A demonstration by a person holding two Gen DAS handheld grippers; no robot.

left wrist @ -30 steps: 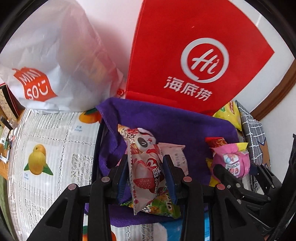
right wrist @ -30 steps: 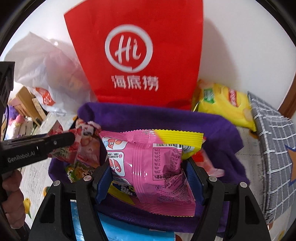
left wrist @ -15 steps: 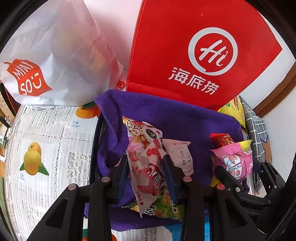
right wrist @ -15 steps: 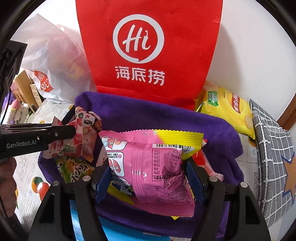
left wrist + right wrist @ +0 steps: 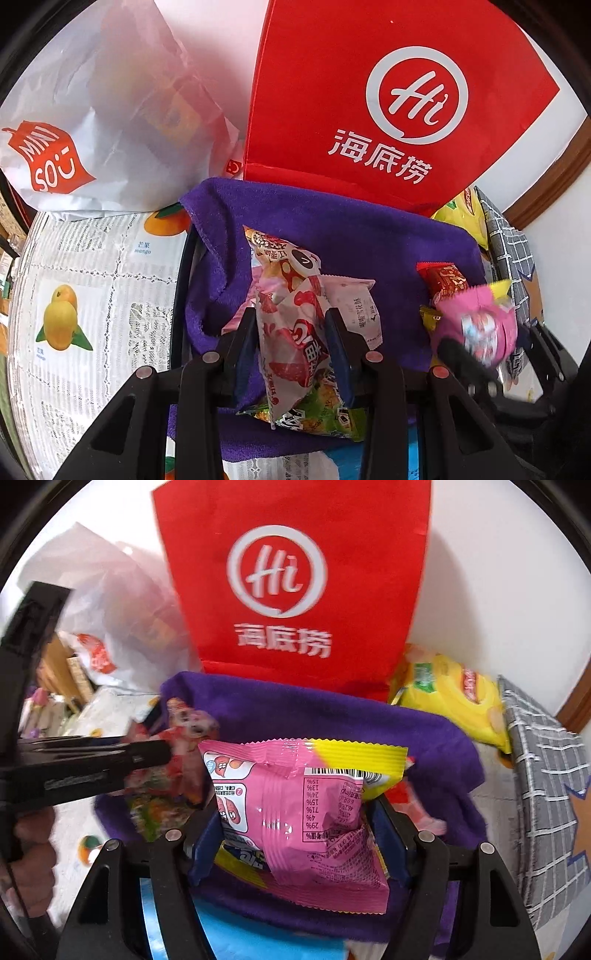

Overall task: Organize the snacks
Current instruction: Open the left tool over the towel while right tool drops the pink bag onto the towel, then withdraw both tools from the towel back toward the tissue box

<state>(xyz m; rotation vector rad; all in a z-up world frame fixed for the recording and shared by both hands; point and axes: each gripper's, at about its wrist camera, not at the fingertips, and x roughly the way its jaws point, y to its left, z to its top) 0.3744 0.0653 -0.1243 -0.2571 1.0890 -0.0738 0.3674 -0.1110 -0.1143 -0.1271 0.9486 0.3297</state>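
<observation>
My left gripper (image 5: 291,332) is shut on a white and red strawberry snack packet (image 5: 295,332), held over a basket lined with purple cloth (image 5: 332,229). A green packet (image 5: 321,406) and a pale packet (image 5: 358,310) lie under it. My right gripper (image 5: 295,830) is shut on a pink and yellow snack packet (image 5: 303,812) over the same purple cloth (image 5: 314,712). That pink packet shows blurred at the right of the left wrist view (image 5: 480,328). The left gripper's finger (image 5: 110,760) shows at the left of the right wrist view.
A red "Hi" paper bag (image 5: 388,110) stands behind the basket. A white Miniso bag (image 5: 92,129) sits at the back left. A yellow chip bag (image 5: 454,698) and a grey checked box (image 5: 543,794) lie at the right. A fruit-print tablecloth (image 5: 92,295) covers the table.
Both grippers keep their packets. The views have shifted slightly toward the basket, and the right gripper's pink packet now shows motion blur in the left wrist view.
</observation>
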